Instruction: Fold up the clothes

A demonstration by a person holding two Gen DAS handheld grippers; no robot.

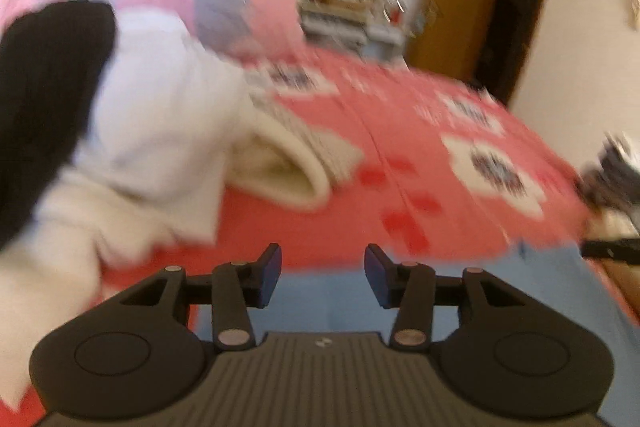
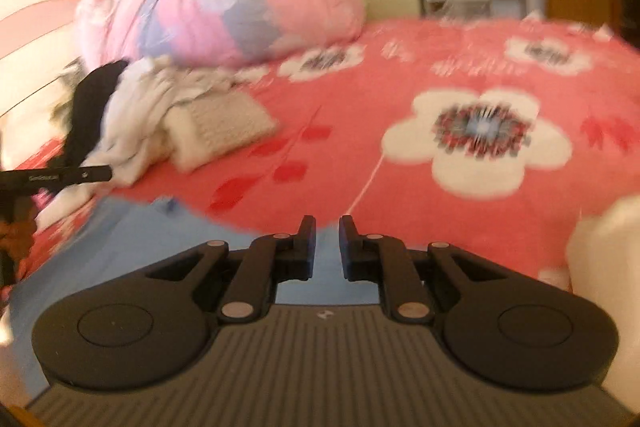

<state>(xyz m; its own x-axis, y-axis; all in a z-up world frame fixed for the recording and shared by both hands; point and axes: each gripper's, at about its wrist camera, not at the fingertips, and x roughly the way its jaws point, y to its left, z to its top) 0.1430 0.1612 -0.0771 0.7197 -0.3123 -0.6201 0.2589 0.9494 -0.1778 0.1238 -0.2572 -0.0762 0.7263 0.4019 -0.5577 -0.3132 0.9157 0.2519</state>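
The bed (image 2: 460, 163), under a red floral cover, carries a pink-and-lilac quilt (image 2: 240, 3) at its head. Just beside that lies the clothes pile (image 2: 132, 115): white, black and cream pieces. Left tool (image 1: 323, 273) gapes wide, empty; right tool (image 2: 327, 249) stands narrowly parted, empty.

Both grippers look identical: matte black plastic, ribbed grey-black base with a tiny white logo, round discs on each side, silver pivot pins. Left gripper (image 1: 322, 275) has blue pads (image 1: 271, 273), right gripper (image 2: 327, 247) looks all black.
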